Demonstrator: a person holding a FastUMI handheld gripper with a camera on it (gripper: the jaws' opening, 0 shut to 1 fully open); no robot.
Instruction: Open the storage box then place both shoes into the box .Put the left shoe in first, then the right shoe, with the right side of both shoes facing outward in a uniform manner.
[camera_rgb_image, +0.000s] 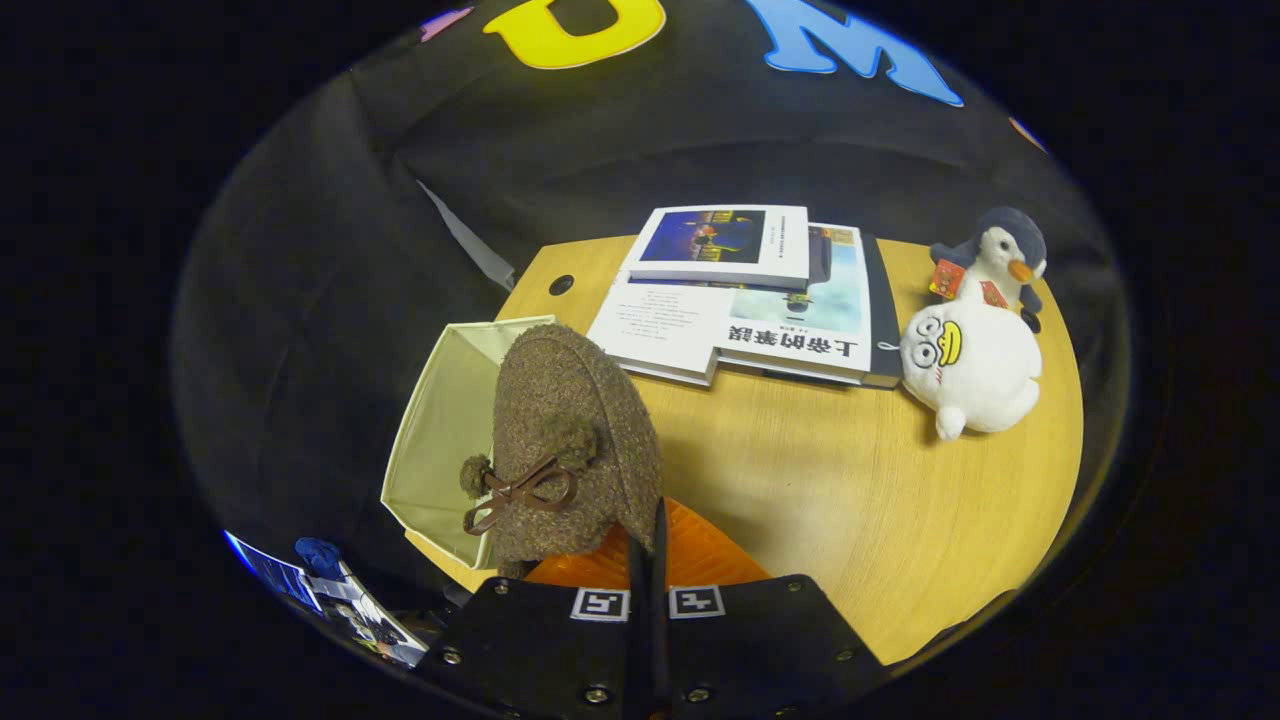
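1. Two books (745, 300) lie stacked at the table's (860, 480) far side; the lower cover bears Chinese characters, upside down from here. The small tag on the penguin toy (995, 260) is too small to read.
2. Gripper (648, 550) reaches forward low over the near table edge.
3. Its fingers are closed almost together, pinching the rim of a brown fuzzy shoe (570, 440), held up with its bow and pompoms facing us.
4. The box (445, 430) stands open just left of and behind the shoe.
5. A white plush (970, 365) sits beside the books.
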